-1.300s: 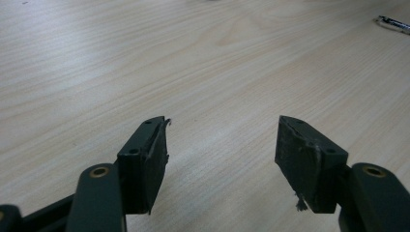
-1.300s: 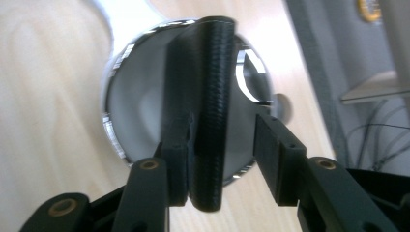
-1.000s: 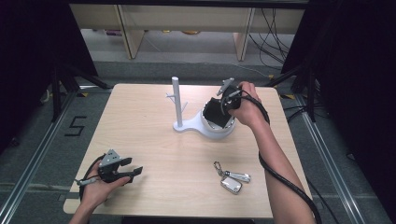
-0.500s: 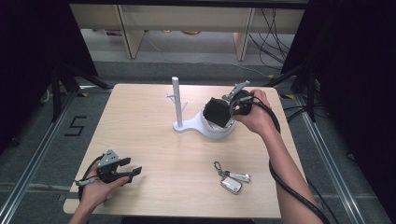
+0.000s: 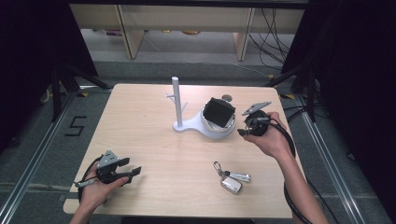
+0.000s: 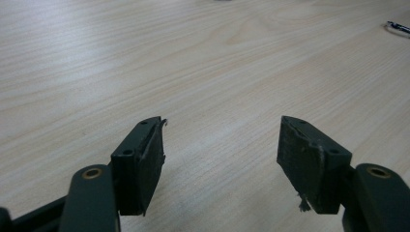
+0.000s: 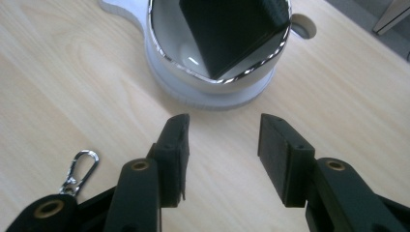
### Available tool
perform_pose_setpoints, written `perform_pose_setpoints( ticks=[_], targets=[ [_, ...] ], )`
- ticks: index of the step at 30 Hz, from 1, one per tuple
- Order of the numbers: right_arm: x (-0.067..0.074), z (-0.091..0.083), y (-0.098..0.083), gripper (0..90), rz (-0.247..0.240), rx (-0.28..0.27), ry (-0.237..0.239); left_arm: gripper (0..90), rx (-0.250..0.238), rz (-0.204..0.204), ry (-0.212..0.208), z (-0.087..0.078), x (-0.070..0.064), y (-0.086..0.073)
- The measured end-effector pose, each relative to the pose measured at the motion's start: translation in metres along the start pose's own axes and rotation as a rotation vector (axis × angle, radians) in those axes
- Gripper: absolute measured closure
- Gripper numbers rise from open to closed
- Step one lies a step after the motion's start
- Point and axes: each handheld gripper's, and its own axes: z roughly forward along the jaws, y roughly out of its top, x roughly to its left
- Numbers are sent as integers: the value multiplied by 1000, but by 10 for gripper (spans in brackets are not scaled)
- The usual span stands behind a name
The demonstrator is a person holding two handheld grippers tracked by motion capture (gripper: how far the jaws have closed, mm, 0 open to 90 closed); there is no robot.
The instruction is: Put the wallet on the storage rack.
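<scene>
Wooden table (image 5: pixel 154 140): black wallet (image 5: pixel 219 112) rests in white dish (image 5: pixel 212 129); right gripper (image 7: pixel 222 159), jaws just widened and empty, should next approach keys (image 5: pixel 229 179) squarely; left gripper (image 6: pixel 220 159) released.

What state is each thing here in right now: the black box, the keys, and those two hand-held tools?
Black box: tilted in the white bowl, released.
Key bunch: flat on the table, untouched.
Right tool: jaws just opening, nothing between them.
Left tool: open, nothing held.
</scene>
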Motion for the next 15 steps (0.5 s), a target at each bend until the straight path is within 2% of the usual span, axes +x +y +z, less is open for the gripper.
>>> perform_pose_setpoints(
  ticks=[4,9,10,11,15],
  targets=[
    [8,-1,-18,576,35,-4,7,329,0,2,-7,1,-1,0],
    [24,5,-40,583,100,14,60,329,-1,14,-13,4,-4,2],
    [27,7,-44,585,102,17,68,329,-13,8,-7,5,-6,2],
    [29,8,-47,590,108,21,70,329,-1,13,-3,4,-6,3],
    [38,11,-56,616,132,35,108,329,-12,17,-15,6,-8,4]
  ],
)
